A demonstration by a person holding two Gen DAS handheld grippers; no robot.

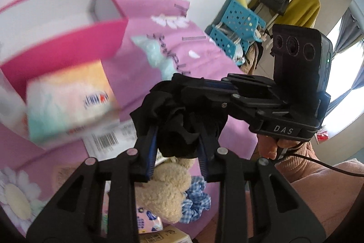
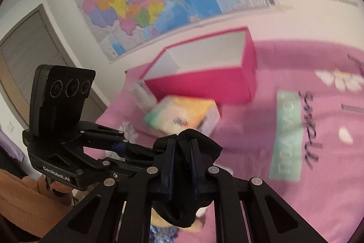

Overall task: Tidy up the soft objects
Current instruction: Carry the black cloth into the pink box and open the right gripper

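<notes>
Both grippers, left (image 1: 177,142) and right (image 2: 182,165), clamping one black cloth (image 1: 177,115) up over the pink bed (image 2: 318,186), short of the red box (image 2: 204,65); probably tugging it loose or dropping it onto the plush (image 1: 166,188).

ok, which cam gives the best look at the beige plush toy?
Left wrist. The beige plush toy shows most of its fuzzy body below the left tongs, lying beside the blue checked scrunchie. The right wrist view catches only a beige sliver under the black cloth, behind the right tongs.
</notes>
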